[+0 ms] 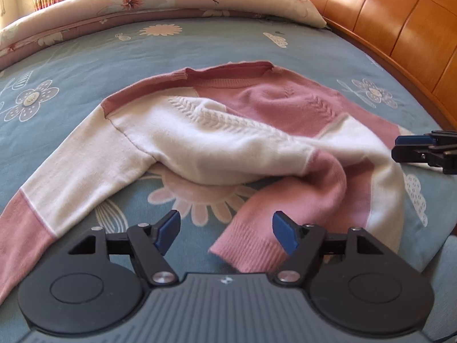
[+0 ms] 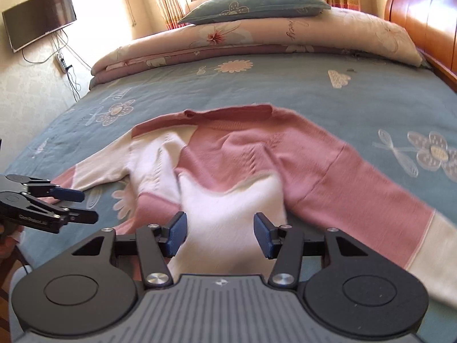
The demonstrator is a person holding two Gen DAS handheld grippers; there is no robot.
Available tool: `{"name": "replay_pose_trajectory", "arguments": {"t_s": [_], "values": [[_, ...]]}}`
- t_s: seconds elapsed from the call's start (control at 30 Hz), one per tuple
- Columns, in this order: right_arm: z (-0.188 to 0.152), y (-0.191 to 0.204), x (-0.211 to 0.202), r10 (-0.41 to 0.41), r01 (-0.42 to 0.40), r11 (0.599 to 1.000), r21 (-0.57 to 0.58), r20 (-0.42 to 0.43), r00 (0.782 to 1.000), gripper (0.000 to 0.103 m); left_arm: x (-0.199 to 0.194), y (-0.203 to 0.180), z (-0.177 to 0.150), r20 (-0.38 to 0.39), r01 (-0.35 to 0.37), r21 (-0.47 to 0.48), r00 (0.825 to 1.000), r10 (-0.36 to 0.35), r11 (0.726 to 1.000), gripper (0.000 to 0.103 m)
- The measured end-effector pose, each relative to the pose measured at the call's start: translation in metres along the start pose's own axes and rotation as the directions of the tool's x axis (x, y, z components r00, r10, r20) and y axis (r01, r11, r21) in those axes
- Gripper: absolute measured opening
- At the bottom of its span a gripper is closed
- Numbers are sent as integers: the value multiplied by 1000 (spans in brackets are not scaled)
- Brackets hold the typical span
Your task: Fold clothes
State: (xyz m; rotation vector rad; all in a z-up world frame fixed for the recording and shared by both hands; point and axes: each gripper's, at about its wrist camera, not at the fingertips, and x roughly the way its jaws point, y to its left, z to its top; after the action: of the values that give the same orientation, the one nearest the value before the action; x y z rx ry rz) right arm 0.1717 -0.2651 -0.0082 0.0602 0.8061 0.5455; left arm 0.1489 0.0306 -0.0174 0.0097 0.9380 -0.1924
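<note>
Fingers of both grippers are parted and nothing is pinched: the left gripper point(image 1: 227, 235) stands wide above the bedspread point(image 1: 85, 57), with the pink ribbed hem point(image 1: 251, 250) lying loose between the 2 blue pads, and the right gripper point(image 2: 220, 235) stands at a middling gap over white knit that neither pad presses. No earlier view is given, so only this state is told.

The sweater point(image 1: 228, 120), pink and white, is spread on the bedspread at 12 o'clock from both grippers, collar point(image 1: 228, 70) away, sleeves thrown out toward 8 o'clock and 4 o'clock, and the lower body bunched in a heap at the near edge.

It is judged that the garment is not yet flat enough for a fold. The heap is best dealt with first: the hem should be taken at its 2 corners, well apart, and drawn toward 6 o'clock until the body lies smooth. Only 1 layer of knit should be caught per pad, since soft wool drags its neighbours along. The folded quilt point(image 2: 257, 43) at 12 o'clock is well clear.
</note>
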Motion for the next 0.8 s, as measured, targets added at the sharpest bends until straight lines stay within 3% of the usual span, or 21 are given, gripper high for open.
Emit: {"name": "replay_pose_trajectory", "arguments": {"t_s": [0.37, 0.53, 0.7, 0.77, 0.8], "values": [[-65, -9, -9, 14, -13, 983, 184, -3, 1000, 60, -1, -38, -55, 101, -32, 193, 995, 13, 981, 74], [-78, -6, -8, 35, -35, 975, 219, 2, 999, 60, 8, -39, -56, 146, -35, 200, 989, 5, 979, 70], [-82, -6, -6, 45, -44, 971, 234, 2, 999, 60, 31, -40, -50, 115, -11, 221, 993, -15, 975, 43], [-83, -6, -6, 40, -40, 973, 226, 4, 999, 61, 36, -43, -51, 119, -28, 241, 993, -1, 970, 17], [-83, -5, -6, 41, -41, 974, 222, 4, 999, 61, 38, -45, -51, 122, -40, 245, 992, 10, 969, 13]]}}
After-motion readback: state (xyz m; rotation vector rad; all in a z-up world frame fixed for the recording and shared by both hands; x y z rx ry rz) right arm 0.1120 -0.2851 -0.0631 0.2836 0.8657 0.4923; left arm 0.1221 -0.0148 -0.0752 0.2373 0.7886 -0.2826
